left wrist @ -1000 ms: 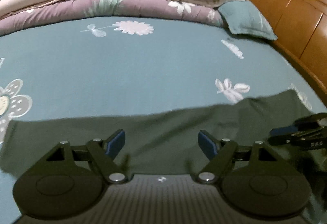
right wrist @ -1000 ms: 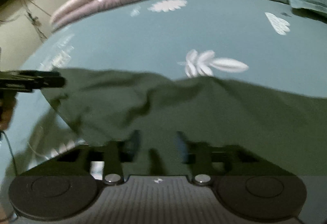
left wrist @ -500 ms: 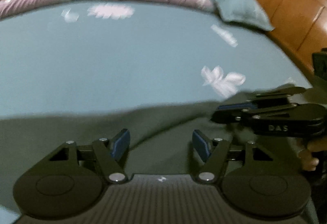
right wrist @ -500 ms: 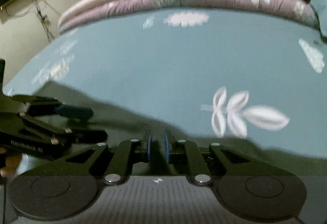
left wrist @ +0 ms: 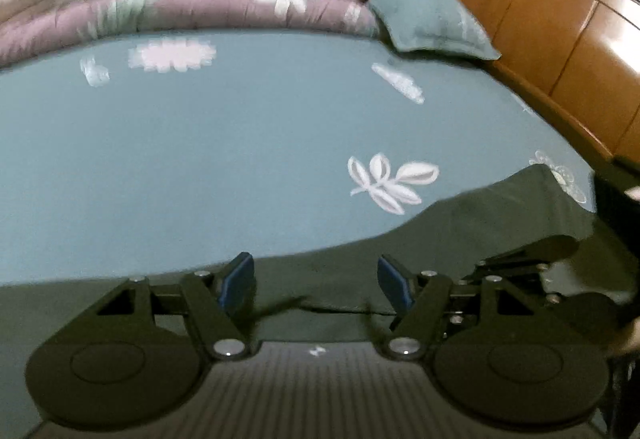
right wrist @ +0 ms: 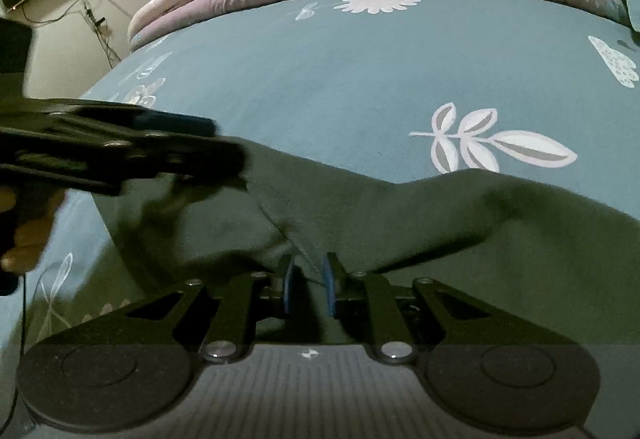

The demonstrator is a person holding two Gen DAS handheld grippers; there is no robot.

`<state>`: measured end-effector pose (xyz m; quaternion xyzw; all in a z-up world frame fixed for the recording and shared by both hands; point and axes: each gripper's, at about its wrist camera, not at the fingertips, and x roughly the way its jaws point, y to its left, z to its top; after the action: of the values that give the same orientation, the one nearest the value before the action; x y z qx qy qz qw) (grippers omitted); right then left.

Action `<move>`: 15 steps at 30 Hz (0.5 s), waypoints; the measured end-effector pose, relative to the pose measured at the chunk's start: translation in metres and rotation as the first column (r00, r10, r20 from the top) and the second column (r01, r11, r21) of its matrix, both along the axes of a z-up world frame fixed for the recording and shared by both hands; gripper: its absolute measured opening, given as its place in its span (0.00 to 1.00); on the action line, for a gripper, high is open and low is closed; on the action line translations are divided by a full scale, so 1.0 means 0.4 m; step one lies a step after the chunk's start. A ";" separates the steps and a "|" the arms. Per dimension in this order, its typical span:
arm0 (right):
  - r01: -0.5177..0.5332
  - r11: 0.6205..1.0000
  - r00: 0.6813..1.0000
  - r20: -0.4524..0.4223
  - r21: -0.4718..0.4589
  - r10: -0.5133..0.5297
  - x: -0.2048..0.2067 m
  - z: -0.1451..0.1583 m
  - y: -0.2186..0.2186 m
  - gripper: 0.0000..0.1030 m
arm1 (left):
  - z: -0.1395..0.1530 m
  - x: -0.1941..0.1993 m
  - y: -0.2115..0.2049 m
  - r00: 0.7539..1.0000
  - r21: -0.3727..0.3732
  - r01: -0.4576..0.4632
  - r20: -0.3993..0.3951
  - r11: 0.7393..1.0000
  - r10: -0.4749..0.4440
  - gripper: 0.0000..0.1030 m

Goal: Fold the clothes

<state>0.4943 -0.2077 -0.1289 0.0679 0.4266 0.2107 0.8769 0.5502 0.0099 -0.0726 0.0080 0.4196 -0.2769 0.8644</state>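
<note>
Pinching the dark green garment point(right wrist: 400, 223), right gripper point(right wrist: 308, 285); left gripper point(left wrist: 316, 279) wide above it.

A dark olive-green garment point(left wrist: 500, 223) lies spread across the near part of the bed point(left wrist: 200, 143), along its near edge, on the blue-grey floral sheet. Its far edge runs unevenly, rising toward the headboard side into a raised corner. The cloth is rumpled rather than flat: soft ridges and a stitched seam point(right wrist: 280, 219) run through its middle, and a fold of it is bunched up near the front. A flat layer lies beneath the lifted part.
</note>
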 end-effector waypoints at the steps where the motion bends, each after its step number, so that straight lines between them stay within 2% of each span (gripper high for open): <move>1: 0.002 1.000 1.000 -0.001 0.001 -0.002 -0.003 0.001 -0.001 0.19 | -0.021 -0.005 -0.002 1.000 0.013 0.005 -0.027 1.000 -0.004 0.65; 3: 0.004 1.000 1.000 -0.008 0.001 -0.004 -0.008 0.002 -0.002 0.19 | -0.051 -0.033 0.008 0.999 0.046 -0.003 -0.047 0.999 0.005 0.65; 6: 0.002 1.000 1.000 -0.019 -0.011 -0.002 -0.027 0.016 -0.006 0.19 | -0.035 -0.104 0.040 1.000 0.083 -0.002 0.010 0.997 0.001 0.66; 7: -0.004 1.000 1.000 -0.014 -0.004 0.004 -0.041 0.028 -0.007 0.25 | -0.028 -0.124 0.050 1.000 0.094 0.003 0.031 0.996 -0.006 0.67; 9: -0.050 0.999 0.999 0.019 -0.002 0.050 -0.071 0.048 0.001 0.41 | -0.035 -0.139 0.067 1.000 0.098 0.008 0.020 0.995 -0.010 0.68; 10: -0.078 0.997 0.996 0.041 -0.016 0.078 -0.086 0.056 0.009 0.53 | -0.040 -0.145 0.075 1.000 0.099 0.009 0.012 0.995 -0.011 0.68; 12: -0.114 0.991 0.992 0.044 -0.070 0.117 -0.100 0.052 0.033 0.54 | -0.049 -0.157 0.091 1.000 0.100 0.013 -0.004 0.995 -0.013 0.68; 15: -0.129 0.989 0.991 -0.039 -0.077 0.127 -0.106 0.022 0.048 0.56 | -0.040 -0.172 0.112 0.996 0.063 -0.015 -0.083 0.998 0.020 0.68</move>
<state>0.4518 -0.1884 -0.1202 0.0091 0.4531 0.2482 0.8562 0.4814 0.0548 -0.0885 0.0198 0.4639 -0.2562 0.8478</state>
